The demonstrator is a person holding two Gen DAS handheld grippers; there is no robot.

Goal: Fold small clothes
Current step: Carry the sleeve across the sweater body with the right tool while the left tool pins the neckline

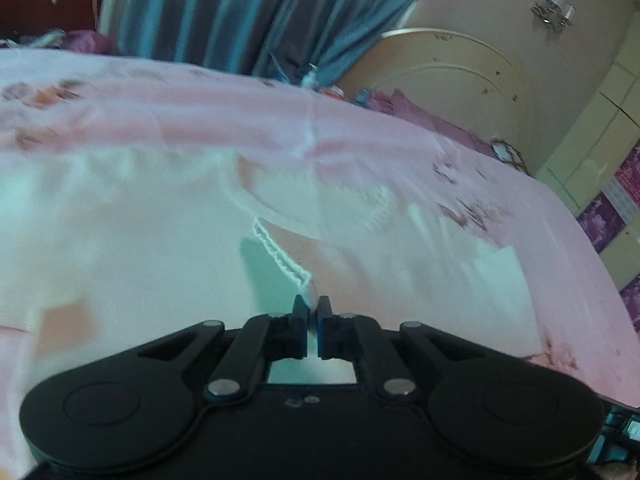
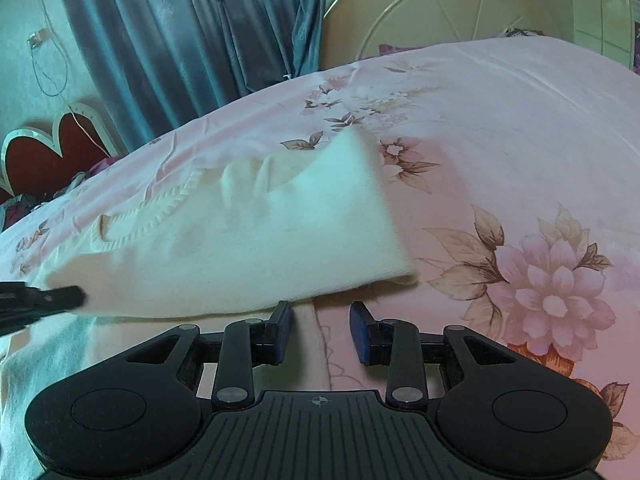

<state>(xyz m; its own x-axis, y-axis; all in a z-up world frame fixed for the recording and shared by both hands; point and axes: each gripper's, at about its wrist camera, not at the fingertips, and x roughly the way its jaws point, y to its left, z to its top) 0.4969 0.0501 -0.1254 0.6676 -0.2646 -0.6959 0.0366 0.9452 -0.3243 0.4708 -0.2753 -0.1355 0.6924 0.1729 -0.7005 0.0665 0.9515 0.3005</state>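
Garment: a small cream knitted top (image 2: 240,236) lay on the bed, spread over the pink flowered sheet (image 2: 520,128), towards the near left of what my right camera showed.

Left tool: my left tool (image 1: 313,309) had its fingers drawn together on a ribbed edge of the top; I could see a sliver of white knit pinched between the tips, so I read it as clamped on the cloth. In the right camera the same tool showed only as a dark tip at the far left edge.

Right tool: my right tool (image 2: 320,314) stood with its fingers apart and nothing between them, just beyond the near edge of the top, over bare sheet.

Fold so far: one side of the top looked turned over, its far corner lifted off the sheet and its right edge lying in a fairly straight line. I judged this a first fold begun, not finished. The ribbed neckline (image 1: 320,208) was partly visible in the left camera, though that picture was smeared and I could not tell how the layers sat.

Left to do: as I judged it, the pinched edge had to be carried across and laid flat, the raised corner smoothed, and at least one more fold made before the top would be a neat packet.

Surroundings: blue curtains (image 2: 192,32) and a cream headboard (image 1: 448,80) stood beyond the bed.
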